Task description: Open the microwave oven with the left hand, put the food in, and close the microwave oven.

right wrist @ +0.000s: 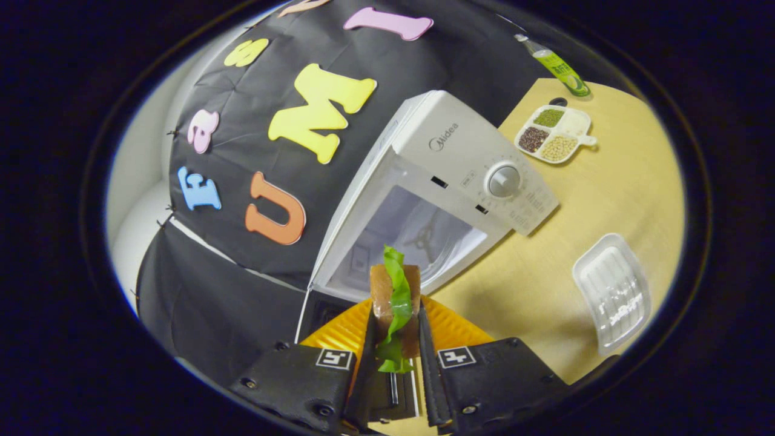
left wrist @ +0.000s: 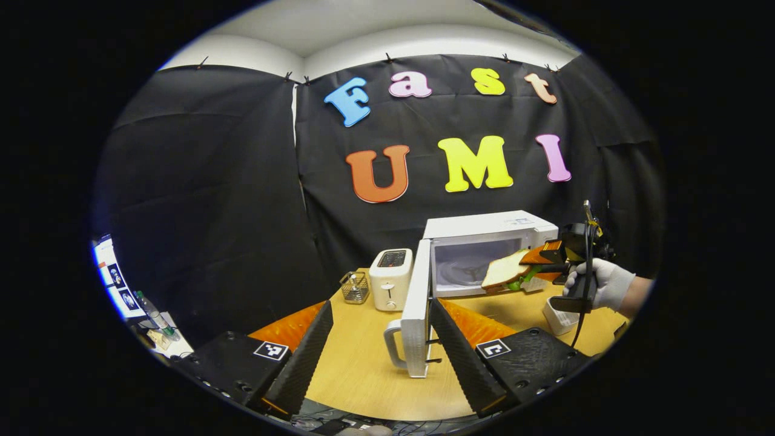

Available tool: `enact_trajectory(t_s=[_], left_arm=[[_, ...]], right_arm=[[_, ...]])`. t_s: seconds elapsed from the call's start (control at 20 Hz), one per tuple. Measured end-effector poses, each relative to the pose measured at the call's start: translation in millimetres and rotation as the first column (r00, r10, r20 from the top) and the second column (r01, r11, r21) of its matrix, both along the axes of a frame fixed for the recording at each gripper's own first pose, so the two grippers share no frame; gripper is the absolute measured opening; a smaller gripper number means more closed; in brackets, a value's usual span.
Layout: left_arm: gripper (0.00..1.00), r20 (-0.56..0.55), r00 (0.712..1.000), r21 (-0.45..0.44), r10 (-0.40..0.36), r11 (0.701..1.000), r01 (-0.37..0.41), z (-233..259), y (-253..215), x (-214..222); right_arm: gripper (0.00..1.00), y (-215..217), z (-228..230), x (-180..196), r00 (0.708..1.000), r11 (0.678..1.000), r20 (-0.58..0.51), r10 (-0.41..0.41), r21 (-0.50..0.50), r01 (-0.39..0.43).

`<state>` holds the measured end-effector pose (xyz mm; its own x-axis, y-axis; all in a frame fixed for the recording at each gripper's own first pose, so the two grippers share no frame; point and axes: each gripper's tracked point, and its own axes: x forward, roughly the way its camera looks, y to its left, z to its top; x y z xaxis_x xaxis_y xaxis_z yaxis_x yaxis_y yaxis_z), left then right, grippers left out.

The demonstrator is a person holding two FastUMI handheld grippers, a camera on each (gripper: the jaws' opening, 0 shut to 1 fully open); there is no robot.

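Right gripper [right wrist: 393, 330], fingers clamped on the sandwich [right wrist: 395, 303], holds it just before the open microwave [right wrist: 424, 200] cavity, long axis pointing in; left gripper [left wrist: 380, 357], fingers apart, waits nearer the swung-out door [left wrist: 416, 309]

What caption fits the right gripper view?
Right gripper holding a sandwich before the open microwave.

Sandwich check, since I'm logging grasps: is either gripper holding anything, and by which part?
The right gripper is shut on the sandwich, its fingers pressing the two bread faces at the near end. The left gripper is open, holding nothing.
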<state>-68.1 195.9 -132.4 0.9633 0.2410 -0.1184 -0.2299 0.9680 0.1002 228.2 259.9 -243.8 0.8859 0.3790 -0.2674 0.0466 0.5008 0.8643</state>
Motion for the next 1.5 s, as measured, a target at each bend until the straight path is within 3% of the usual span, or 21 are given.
enact_trajectory(t_s=[0.3, 0.75, 0.8, 0.85, 0.9, 0.95, 1.1, 1.15, 1.2, 1.25, 1.3, 1.45, 1.5], left_arm=[[0.96, -0.018, 1.000, -0.006, 0.019, 1.000, -0.019, -7.4, 27.5, 3.0], [0.97, -0.031, 0.999, 0.006, 0.038, 0.999, -0.038, -21.9, 55.9, 23.3], [0.96, -0.028, 0.999, 0.002, 0.040, 0.999, -0.040, -22.1, 58.8, 24.3], [0.96, -0.029, 0.999, -0.002, 0.041, 0.999, -0.041, -24.1, 60.6, 27.8], [0.96, -0.028, 0.999, -0.002, 0.042, 0.999, -0.042, -25.4, 62.6, 31.0], [0.97, -0.031, 0.999, 0.000, 0.043, 0.999, -0.043, -26.7, 64.5, 34.1], [0.97, -0.024, 0.999, -0.006, 0.041, 0.999, -0.042, -27.2, 65.0, 37.9], [0.96, -0.025, 0.999, -0.008, 0.038, 0.999, -0.038, -29.4, 64.5, 38.5], [0.97, -0.025, 0.999, -0.007, 0.035, 0.999, -0.035, -29.1, 63.2, 39.8], [0.97, -0.026, 0.999, -0.002, 0.033, 0.999, -0.033, -29.6, 62.7, 40.3], [0.97, -0.029, 0.999, 0.001, 0.030, 1.000, -0.030, -29.7, 60.7, 41.3], [0.96, -0.028, 0.999, 0.021, 0.033, 0.999, -0.033, -29.7, 57.7, 42.3], [0.96, -0.031, 0.999, 0.020, 0.032, 0.999, -0.031, -31.5, 55.8, 43.9]], right_arm=[[0.37, 36.7, -16.9, 55.8, 0.978, 0.974, 0.040, -0.202, 0.110, 0.197], [0.38, 53.4, -46.1, 137.7, 0.950, 0.948, 0.053, -0.309, 0.100, 0.303], [0.29, 53.9, -48.0, 145.0, 0.946, 0.945, 0.059, -0.319, 0.094, 0.313], [0.46, 55.2, -51.1, 149.4, 0.945, 0.946, 0.063, -0.320, 0.077, 0.315], [0.29, 54.6, -53.7, 153.9, 0.944, 0.946, 0.069, -0.322, 0.066, 0.318], [0.38, 53.5, -55.5, 157.8, 0.942, 0.945, 0.075, -0.326, 0.053, 0.322], [0.42, 52.9, -65.1, 162.2, 0.943, 0.945, 0.083, -0.323, -0.031, 0.327], [0.35, 49.1, -70.0, 161.8, 0.941, 0.939, 0.078, -0.329, -0.083, 0.335], [0.35, 45.2, -71.3, 161.8, 0.940, 0.931, 0.093, -0.330, -0.134, 0.340], [0.41, 40.6, -72.5, 160.8, 0.937, 0.919, 0.105, -0.332, -0.189, 0.346], [0.58, 33.7, -71.0, 159.5, 0.935, 0.904, 0.122, -0.334, -0.240, 0.355], [0.72, 14.3, -62.9, 156.8, 0.923, 0.843, 0.189, -0.336, -0.377, 0.384], [0.67, 9.6, -58.0, 155.7, 0.921, 0.832, 0.209, -0.328, -0.399, 0.386]])
